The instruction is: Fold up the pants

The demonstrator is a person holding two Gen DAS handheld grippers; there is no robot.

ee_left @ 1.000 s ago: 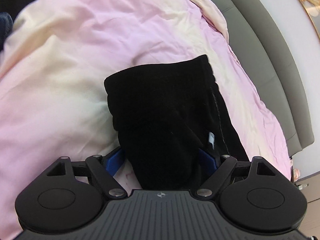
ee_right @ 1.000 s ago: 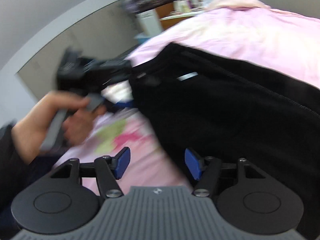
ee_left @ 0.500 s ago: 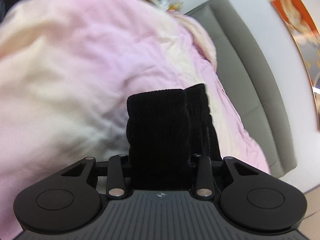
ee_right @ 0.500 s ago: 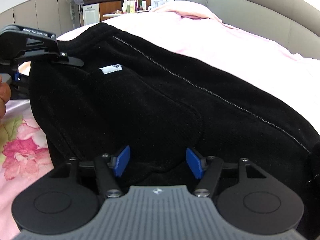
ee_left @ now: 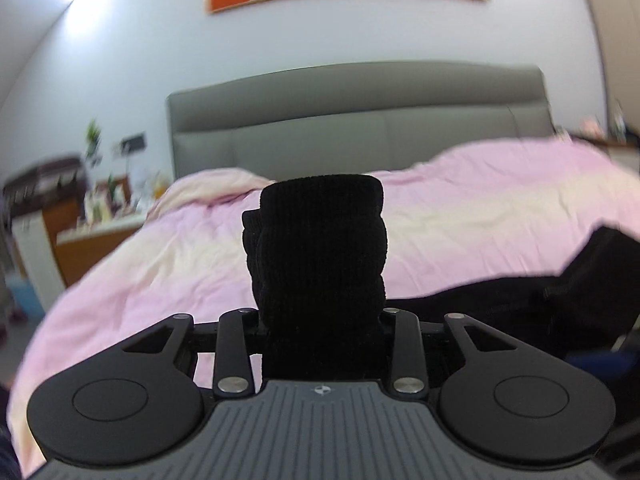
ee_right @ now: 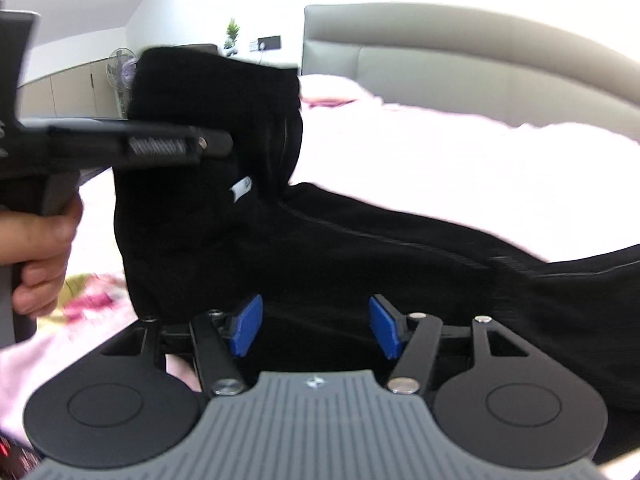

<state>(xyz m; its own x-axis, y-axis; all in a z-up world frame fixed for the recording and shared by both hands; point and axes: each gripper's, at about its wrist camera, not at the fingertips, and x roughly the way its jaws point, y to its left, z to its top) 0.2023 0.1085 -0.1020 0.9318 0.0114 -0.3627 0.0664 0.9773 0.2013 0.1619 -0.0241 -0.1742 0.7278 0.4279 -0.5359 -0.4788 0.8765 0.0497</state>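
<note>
Right wrist: pants (ee_right: 360, 248) with unreadable white label (ee_right: 241, 189), left tongs (ee_left: 320, 320) clamping them, right tongs (ee_right: 315, 326) closing.

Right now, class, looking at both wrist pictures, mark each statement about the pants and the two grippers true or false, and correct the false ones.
1. The left gripper is clamped on a bunch of the black pants. True.
2. The right gripper is shut tight. False: its blue pads stand apart, closing slightly, with black cloth behind them.
3. The bedding is blue. False: it is pink.
4. A grey headboard stands behind the bed. True.
5. A white tag shows on the pants. True.
</note>
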